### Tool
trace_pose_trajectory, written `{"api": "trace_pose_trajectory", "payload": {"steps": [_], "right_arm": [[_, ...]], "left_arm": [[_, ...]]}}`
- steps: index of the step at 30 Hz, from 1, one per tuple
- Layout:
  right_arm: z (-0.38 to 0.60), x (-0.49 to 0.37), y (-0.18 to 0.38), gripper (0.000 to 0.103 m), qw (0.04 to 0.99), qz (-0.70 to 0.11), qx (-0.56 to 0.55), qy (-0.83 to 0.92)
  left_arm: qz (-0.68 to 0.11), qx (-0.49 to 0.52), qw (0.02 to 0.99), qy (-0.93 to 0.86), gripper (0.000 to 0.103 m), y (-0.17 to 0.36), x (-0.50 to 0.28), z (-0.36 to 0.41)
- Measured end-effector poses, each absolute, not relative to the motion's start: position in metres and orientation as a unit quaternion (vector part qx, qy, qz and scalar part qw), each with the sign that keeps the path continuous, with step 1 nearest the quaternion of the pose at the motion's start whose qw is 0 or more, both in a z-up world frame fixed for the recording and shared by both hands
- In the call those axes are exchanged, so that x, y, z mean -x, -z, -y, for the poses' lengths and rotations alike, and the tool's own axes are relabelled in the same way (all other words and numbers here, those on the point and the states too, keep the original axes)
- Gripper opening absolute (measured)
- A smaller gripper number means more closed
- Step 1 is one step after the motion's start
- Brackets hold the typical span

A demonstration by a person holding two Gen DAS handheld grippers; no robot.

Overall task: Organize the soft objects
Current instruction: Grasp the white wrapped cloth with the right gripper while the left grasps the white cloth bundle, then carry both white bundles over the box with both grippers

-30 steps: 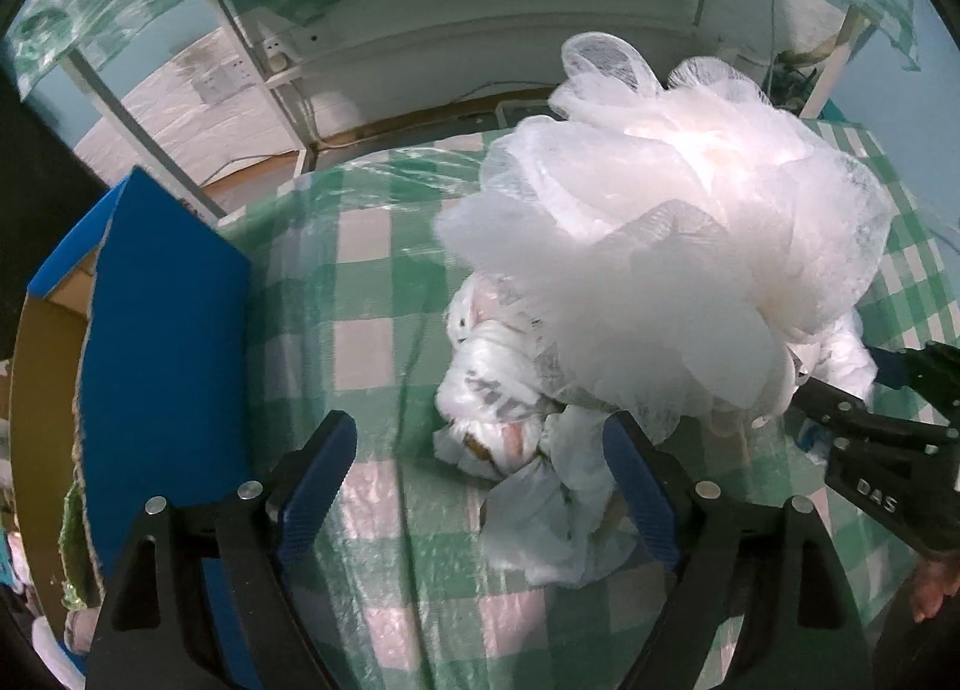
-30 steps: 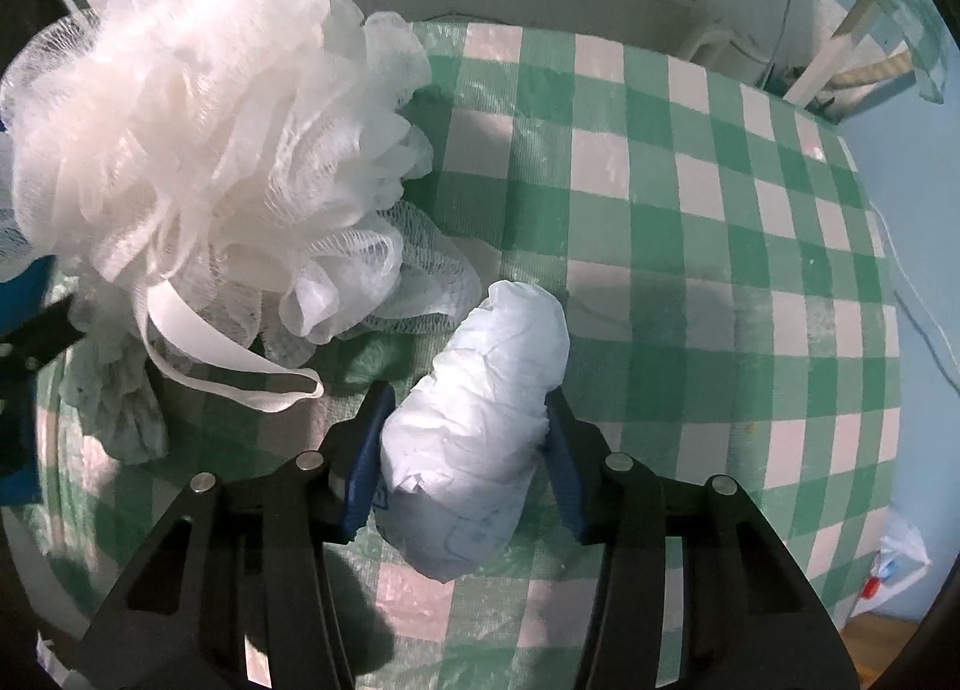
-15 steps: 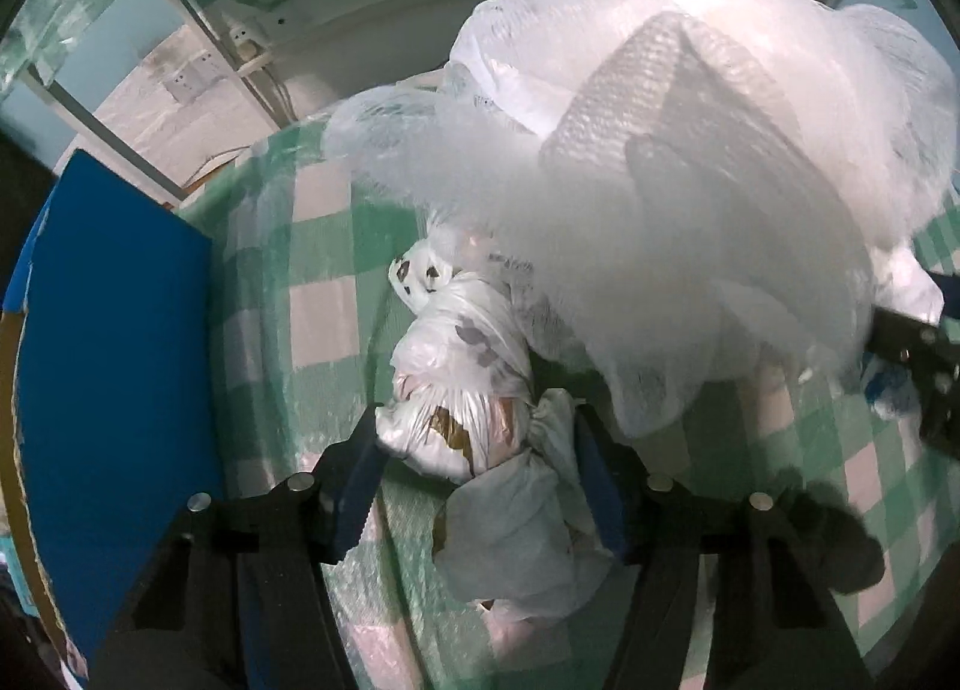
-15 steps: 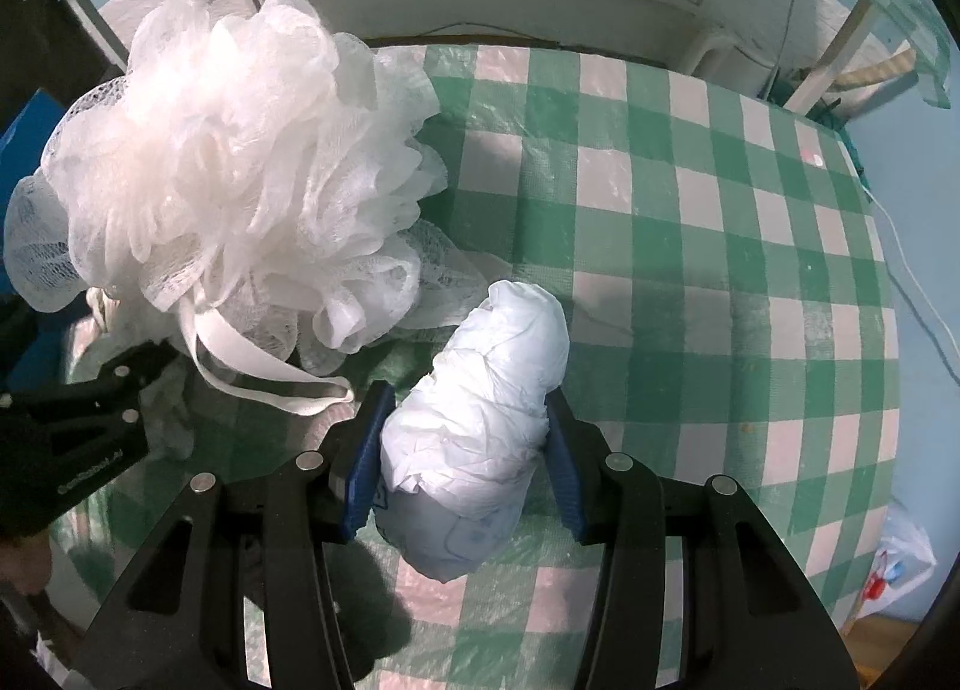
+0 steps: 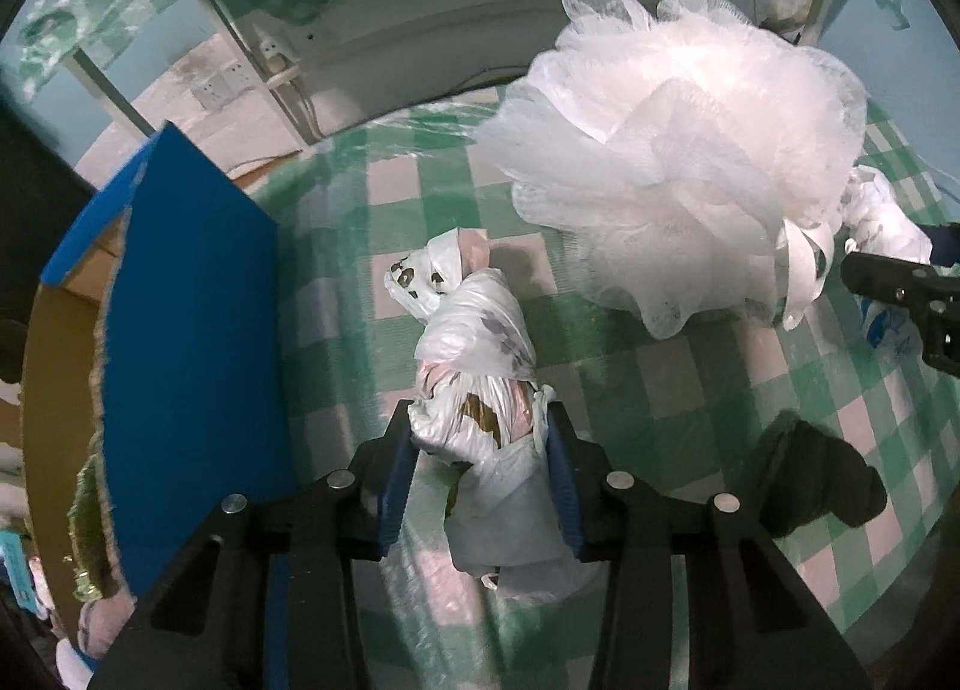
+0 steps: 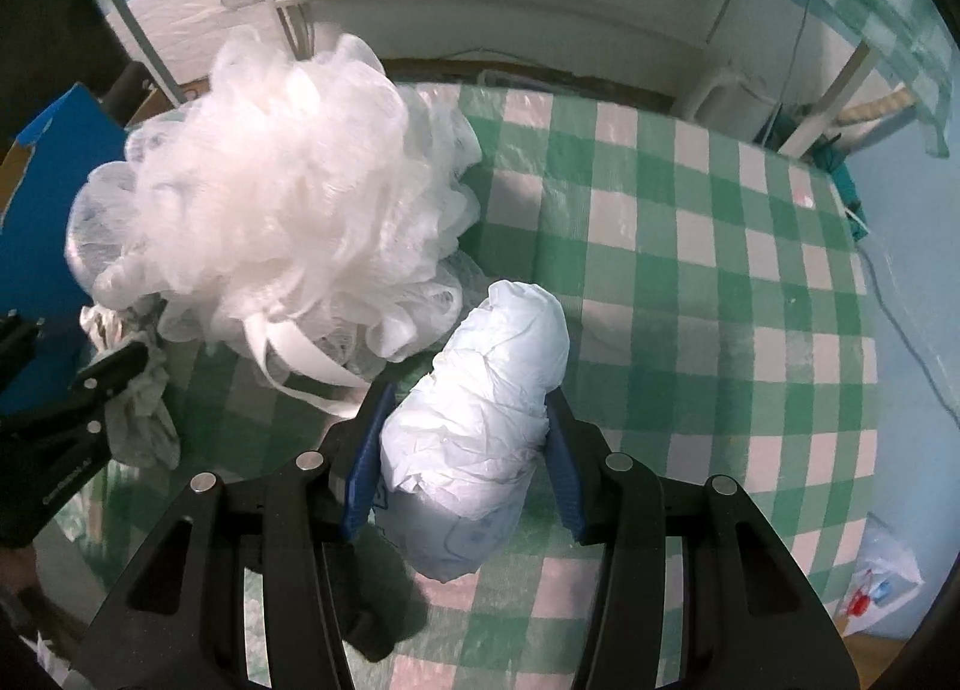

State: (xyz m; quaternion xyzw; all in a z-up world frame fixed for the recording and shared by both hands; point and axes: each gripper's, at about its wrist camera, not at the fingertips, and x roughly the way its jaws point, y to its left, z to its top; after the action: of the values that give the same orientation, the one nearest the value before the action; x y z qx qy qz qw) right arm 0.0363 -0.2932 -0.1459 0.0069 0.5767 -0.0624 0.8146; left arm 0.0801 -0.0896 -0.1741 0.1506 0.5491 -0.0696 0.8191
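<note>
My left gripper (image 5: pixel 479 450) is shut on a knotted white plastic bag with brown print (image 5: pixel 474 354), held just above the green checked tablecloth (image 5: pixel 690 390). A big white mesh bath pouf (image 5: pixel 678 162) sits to its upper right; it also shows in the right wrist view (image 6: pixel 282 210). My right gripper (image 6: pixel 462 438) is shut on a rolled pale blue-white plastic bag (image 6: pixel 486 402), to the right of the pouf. The left gripper shows at the left edge of the right wrist view (image 6: pixel 90 390) with its bag (image 6: pixel 138 408).
An open cardboard box with a blue flap (image 5: pixel 186 330) stands left of the left gripper, also seen in the right wrist view (image 6: pixel 42 192). White table legs and a wall socket lie beyond the table's far edge. A small plastic bag (image 6: pixel 882 576) lies on the floor at right.
My left gripper has closed on the printed bag and lifted it back from under the pouf. The right gripper keeps its bag and has risen slightly.
</note>
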Motion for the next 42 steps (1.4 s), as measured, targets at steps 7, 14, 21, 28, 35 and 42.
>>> {"api": "trace_pose_trajectory", "payload": {"steps": [7, 14, 21, 28, 35, 42], "right_arm": [[0.280, -0.029, 0.131, 0.047, 0.825, -0.562, 0.009, 0.061], [0.265, -0.020, 0.119, 0.047, 0.833, -0.550, 0.022, 0.051], [0.250, -0.013, 0.104, 0.047, 0.841, -0.538, 0.037, 0.044], [0.231, -0.009, 0.092, 0.047, 0.849, -0.526, 0.044, 0.033], [0.208, -0.012, 0.080, 0.047, 0.857, -0.513, 0.058, 0.019], [0.190, -0.017, 0.068, 0.047, 0.863, -0.500, 0.070, 0.005]], "left_arm": [[-0.526, -0.167, 0.832, 0.064, 0.041, 0.155, -0.067, 0.080], [-0.497, -0.187, 0.845, 0.061, 0.041, 0.135, -0.047, 0.081], [-0.482, -0.188, 0.854, 0.056, 0.041, 0.119, -0.035, 0.075], [-0.467, -0.188, 0.863, 0.049, 0.041, 0.103, -0.030, 0.069], [-0.457, -0.188, 0.869, 0.039, 0.041, 0.094, -0.030, 0.063], [-0.445, -0.181, 0.877, 0.029, 0.041, 0.082, -0.028, 0.049]]}}
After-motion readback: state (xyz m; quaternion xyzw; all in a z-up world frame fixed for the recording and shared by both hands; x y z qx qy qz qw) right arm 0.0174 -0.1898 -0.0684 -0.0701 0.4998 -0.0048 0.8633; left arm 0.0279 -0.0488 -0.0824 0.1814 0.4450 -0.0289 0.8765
